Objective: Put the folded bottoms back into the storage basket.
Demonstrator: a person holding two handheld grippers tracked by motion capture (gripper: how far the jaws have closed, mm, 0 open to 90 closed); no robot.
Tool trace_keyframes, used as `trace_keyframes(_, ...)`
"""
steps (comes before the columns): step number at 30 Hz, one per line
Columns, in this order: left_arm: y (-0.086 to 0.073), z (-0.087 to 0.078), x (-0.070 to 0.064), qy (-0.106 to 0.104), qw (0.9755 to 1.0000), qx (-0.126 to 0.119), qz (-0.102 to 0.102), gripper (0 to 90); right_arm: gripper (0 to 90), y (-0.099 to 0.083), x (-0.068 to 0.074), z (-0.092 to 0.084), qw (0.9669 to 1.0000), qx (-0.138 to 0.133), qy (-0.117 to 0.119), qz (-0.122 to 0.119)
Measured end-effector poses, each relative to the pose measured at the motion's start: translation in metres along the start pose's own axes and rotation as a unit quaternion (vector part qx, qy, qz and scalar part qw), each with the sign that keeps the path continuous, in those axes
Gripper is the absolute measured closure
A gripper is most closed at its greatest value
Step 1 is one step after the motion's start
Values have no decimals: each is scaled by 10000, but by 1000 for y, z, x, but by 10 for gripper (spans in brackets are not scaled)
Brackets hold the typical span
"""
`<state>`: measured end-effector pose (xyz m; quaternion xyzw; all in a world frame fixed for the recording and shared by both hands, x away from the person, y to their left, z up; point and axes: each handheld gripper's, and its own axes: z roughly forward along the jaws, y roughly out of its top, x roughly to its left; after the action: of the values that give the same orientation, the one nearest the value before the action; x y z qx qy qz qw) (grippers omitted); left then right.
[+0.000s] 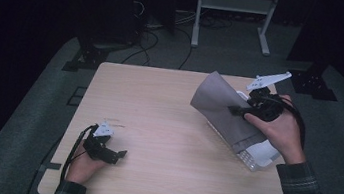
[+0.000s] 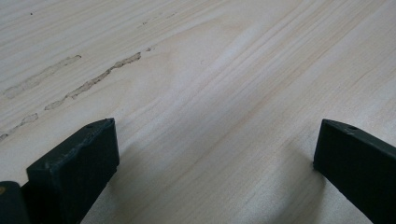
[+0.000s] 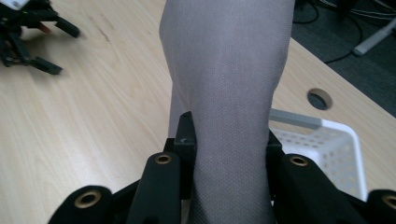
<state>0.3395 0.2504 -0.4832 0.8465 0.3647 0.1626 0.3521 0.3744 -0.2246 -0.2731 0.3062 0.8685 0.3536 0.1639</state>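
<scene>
Pinching a grey cloth point(image 3: 229, 93) between its jaws, the right gripper point(image 1: 245, 110) holds it raised above a white perforated basket point(image 3: 336, 154) at the table's point(image 1: 157, 120) right side. Left gripper point(image 1: 113, 154) rests on the tabletop, jaws spread, well apart.

Your high view looks forward and down from above your side, taking in the whole tabletop point(image 1: 166, 126) and the dark floor beyond it. Your left gripper view sits very close to the wood, facing along its tongs point(image 2: 215, 163) at bare grain. Your right gripper view looks down along its tongs point(image 3: 229, 154) from higher up, toward the near left, and shares with the high view the grey cloth point(image 3: 229, 70), the white basket point(image 3: 336, 149) and the left tongs.
</scene>
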Motion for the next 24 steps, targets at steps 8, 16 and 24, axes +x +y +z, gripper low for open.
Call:
trace_keyframes(8,0,0,0,0,10000,0,-1,0,692,-8,-21,-8,9996,142,-243,66)
trace_keyframes(16,0,0,0,-5,10000,0,-12,0,692,-14,-36,-10,9988,339,-352,80)
trace_keyframes(24,0,0,0,-6,10000,1,-11,0,692,-24,-42,-1,9980,516,-329,147)
